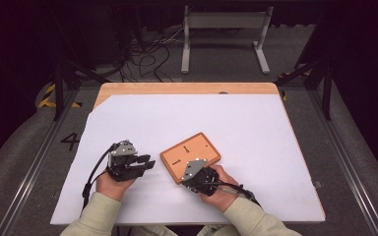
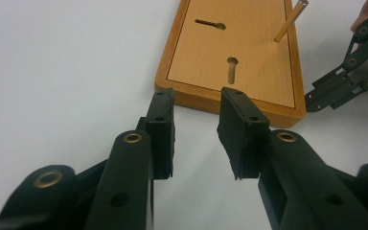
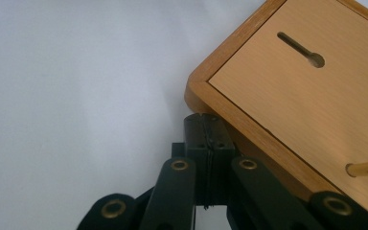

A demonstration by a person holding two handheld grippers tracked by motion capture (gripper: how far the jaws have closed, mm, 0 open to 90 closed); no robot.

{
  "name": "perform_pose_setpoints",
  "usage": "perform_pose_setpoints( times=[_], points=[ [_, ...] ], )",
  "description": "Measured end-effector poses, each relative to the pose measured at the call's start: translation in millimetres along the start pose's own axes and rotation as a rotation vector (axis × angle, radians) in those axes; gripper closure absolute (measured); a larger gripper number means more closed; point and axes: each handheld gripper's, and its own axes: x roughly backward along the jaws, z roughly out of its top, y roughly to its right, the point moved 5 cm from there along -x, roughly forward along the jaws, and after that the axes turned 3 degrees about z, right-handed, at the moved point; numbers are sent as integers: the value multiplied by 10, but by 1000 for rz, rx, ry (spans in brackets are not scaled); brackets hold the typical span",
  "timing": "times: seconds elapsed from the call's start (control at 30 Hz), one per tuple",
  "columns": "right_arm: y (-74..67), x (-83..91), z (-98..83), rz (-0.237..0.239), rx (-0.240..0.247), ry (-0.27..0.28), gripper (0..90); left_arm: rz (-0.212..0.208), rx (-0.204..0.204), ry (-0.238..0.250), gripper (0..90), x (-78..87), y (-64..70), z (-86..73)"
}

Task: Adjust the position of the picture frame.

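High view, wooden board (image 1: 191,153), two grippers

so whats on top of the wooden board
The wooden board has two keyhole-shaped slots cut in its top, and a thin wooden peg stands tilted near one edge. In the high view the right gripper covers the board's near corner.

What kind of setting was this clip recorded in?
Likely a lab recording station: a white-covered table on grey floor, tangled cables behind it, dark curtains around, and a person working a wooden board with hand-held grippers.
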Motion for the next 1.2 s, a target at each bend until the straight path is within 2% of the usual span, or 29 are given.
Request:
perform_pose_setpoints(
  times=[0.1,0.17,0.27,0.33,0.37,0.4,0.57,0.7,0.77,0.83,1.0,1.17,1.2],
  points=[
    [-1,14,-7,10,1,5,900,1,2,2,665,2,-4,-1],
    [-8,89,9,55,-4,40,900,3,2,5,665,2,-9,-2],
    [57,251,63,81,-21,100,900,1,9,4,665,-4,-20,-7],
    [238,451,136,64,-58,164,900,4,7,2,669,-6,-25,-7],
    [238,451,136,64,-58,164,900,5,11,4,669,-8,-22,-8],
    [315,509,156,48,-69,176,900,9,10,6,671,-8,-24,-7],
    [782,646,251,-37,-154,207,900,10,18,11,672,-8,-35,-11],
    [1085,584,282,-79,-221,195,900,9,22,10,670,-13,-44,-16],
    [1130,564,287,-84,-230,188,900,10,20,9,670,-16,-52,-18],
    [1285,481,319,-112,-240,153,900,9,20,9,669,-18,-57,-19],
    [1538,305,351,-139,-283,101,900,7,21,9,670,-19,-52,-21],
    [1754,114,280,-171,-330,55,900,6,30,6,669,-28,-66,-40],
    [1829,21,219,-174,-366,28,900,4,29,7,668,-25,-76,-40]
  ],
)
